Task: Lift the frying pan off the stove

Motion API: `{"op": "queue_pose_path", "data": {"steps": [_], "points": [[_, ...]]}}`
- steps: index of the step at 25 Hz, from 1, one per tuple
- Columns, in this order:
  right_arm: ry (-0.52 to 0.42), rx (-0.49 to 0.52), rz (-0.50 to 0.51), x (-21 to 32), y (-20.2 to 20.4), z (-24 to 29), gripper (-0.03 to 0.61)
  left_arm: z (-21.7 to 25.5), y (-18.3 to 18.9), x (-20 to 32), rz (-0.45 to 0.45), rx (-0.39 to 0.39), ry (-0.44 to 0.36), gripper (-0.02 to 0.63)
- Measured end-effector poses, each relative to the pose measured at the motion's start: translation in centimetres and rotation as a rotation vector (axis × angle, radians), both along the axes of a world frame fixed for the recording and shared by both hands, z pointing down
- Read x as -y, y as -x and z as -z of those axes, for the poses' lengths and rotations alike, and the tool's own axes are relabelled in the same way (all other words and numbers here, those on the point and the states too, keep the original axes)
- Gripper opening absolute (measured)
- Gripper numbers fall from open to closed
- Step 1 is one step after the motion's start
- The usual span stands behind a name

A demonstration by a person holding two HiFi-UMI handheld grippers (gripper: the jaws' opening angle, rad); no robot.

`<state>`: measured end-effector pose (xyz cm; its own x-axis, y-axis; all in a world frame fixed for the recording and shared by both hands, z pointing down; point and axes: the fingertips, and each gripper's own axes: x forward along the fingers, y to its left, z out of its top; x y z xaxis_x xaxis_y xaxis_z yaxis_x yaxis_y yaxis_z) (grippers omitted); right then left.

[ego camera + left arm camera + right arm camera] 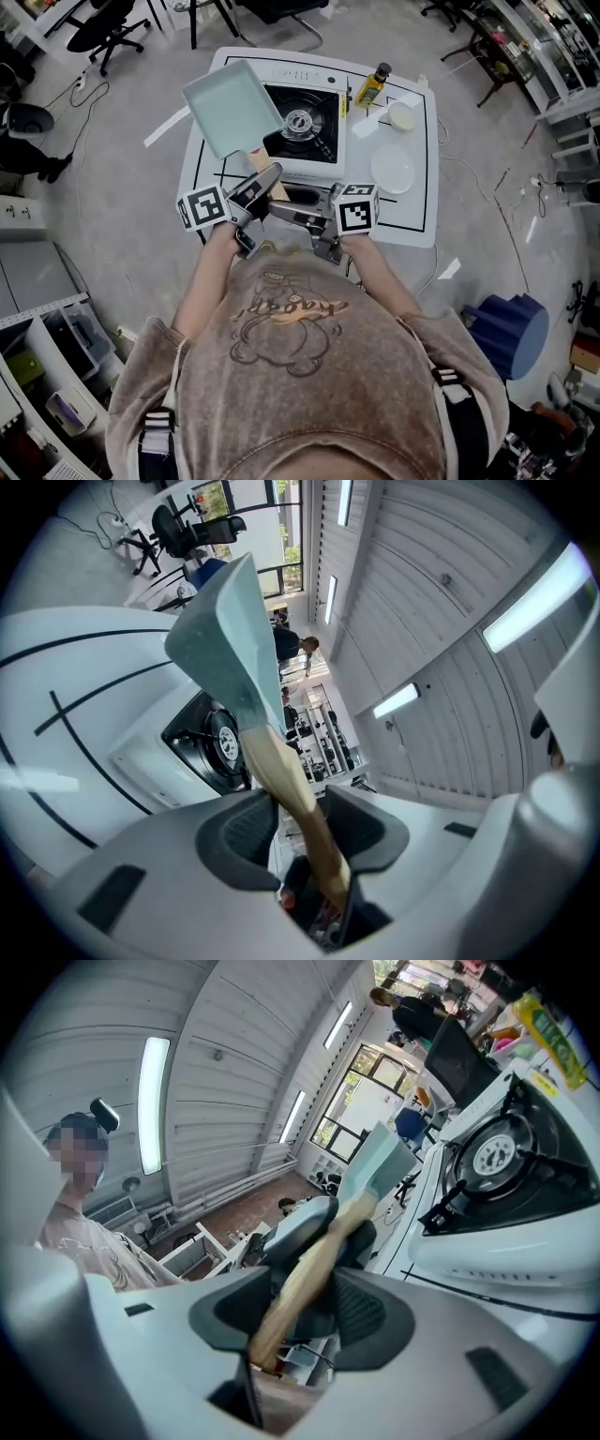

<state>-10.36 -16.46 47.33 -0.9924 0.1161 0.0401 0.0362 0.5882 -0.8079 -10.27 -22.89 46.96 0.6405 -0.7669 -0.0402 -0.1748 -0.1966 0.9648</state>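
Both hands are committed! The left tongs (302,817) are clenched on the wooden handle (284,780), the right tongs (302,1305) clamped on the same handle nearer its butt end, and the frying pan (230,105) is airborne, clear of the stove (317,167), at about ten o'clock from the burner (298,122). The danger, I'd say: the weight sits far out beyond the grip, so the rounded handle could twist between the pads (239,829) and the pan tip sideways, or dip down toward four o'clock and clip the burner. From the tongs, the pan lies out at eleven o'clock, past the tips, joined to them only by that handle
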Motion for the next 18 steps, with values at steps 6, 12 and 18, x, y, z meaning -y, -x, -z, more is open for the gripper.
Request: {"op": "queue_pose_path", "data": {"steps": [6, 12, 18], "points": [[0.01, -0.013, 0.068, -1.9, 2.0, -0.7, 0.201, -0.4, 2.1, -1.8, 0.057, -0.029, 0.019, 0.163], [0.028, -0.023, 0.112, -3.4, 3.0, -1.6, 0.201, -1.5, 3.6, -3.4, 0.105, -0.031, 0.032, 0.164], [0.043, -0.031, 0.14, -4.0, 3.2, -2.5, 0.204, -2.6, 3.9, -4.1, 0.136, -0.044, 0.052, 0.166]]}}
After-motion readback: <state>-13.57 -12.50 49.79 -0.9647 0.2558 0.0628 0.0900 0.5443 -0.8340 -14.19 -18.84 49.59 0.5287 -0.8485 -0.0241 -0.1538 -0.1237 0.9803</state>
